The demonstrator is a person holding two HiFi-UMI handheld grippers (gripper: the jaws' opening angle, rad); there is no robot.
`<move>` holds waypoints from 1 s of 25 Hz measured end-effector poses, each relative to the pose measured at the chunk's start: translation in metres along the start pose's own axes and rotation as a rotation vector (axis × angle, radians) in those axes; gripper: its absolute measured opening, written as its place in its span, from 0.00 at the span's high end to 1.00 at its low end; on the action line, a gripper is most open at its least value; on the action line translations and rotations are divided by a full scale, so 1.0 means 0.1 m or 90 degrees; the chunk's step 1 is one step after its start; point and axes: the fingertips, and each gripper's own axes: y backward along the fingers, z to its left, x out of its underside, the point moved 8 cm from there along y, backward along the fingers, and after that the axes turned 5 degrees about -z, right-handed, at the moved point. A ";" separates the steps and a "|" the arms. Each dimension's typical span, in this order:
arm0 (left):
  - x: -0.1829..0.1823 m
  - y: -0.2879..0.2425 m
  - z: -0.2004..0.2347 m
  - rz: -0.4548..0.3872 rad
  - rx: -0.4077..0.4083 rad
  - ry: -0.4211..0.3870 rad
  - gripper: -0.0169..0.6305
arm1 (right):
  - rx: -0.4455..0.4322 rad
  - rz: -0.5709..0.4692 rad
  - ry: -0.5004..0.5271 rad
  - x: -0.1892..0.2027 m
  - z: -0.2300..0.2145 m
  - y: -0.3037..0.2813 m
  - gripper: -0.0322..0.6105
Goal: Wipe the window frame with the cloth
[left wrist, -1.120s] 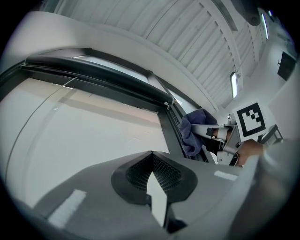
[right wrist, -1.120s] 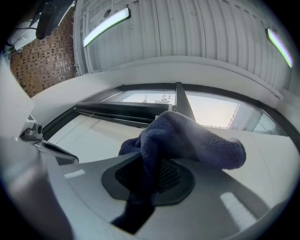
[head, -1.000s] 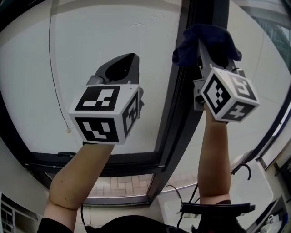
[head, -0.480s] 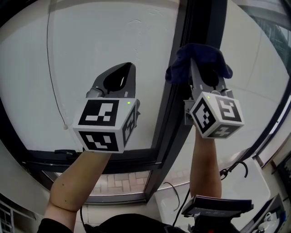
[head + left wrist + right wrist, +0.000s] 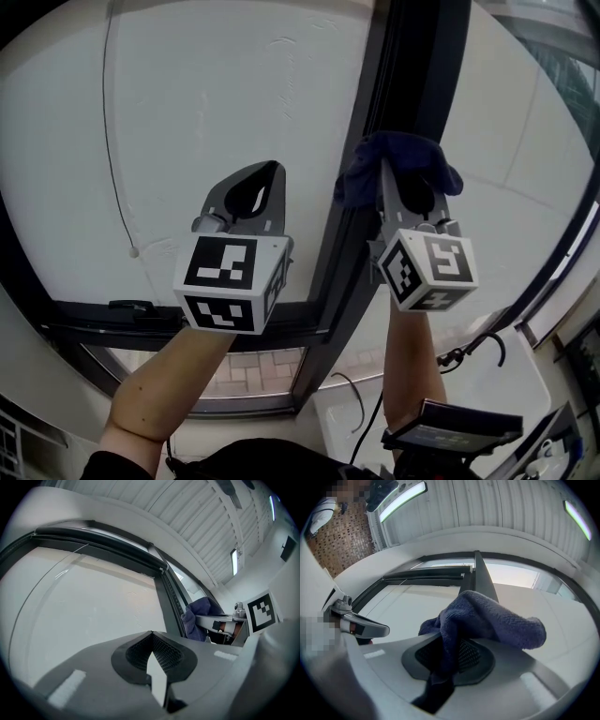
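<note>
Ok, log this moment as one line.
right gripper: shut on cloth | cloth: on vertical window frame | left gripper: shut, empty

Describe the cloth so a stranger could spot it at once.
Find the dark upright window frame between the two pale panes. Over it, the right gripper clamps a bunched navy terry cloth. Nothing else is soft or blue; the left gripper is empty.

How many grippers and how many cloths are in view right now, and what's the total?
Grippers: 2, the left gripper shut on nothing, the right gripper shut on the cloth.
Cloths: 1, dark blue.
Total: 3.
</note>
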 end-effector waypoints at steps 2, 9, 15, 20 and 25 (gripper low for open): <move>0.06 0.00 -0.03 0.004 0.007 0.002 0.99 | -0.002 0.010 0.002 0.06 0.02 0.04 0.85; 0.37 0.06 -0.15 0.030 0.022 0.020 0.99 | -0.010 0.041 0.011 0.30 0.12 0.26 0.85; 0.66 0.14 -0.25 0.045 0.052 0.037 0.99 | -0.012 0.057 0.004 0.51 0.18 0.41 0.85; 0.85 0.25 -0.32 0.061 0.066 0.030 0.99 | 0.004 0.069 -0.009 0.70 0.25 0.57 0.85; 1.07 0.37 -0.36 0.102 0.081 0.047 0.99 | 0.013 0.097 -0.020 0.92 0.33 0.73 0.85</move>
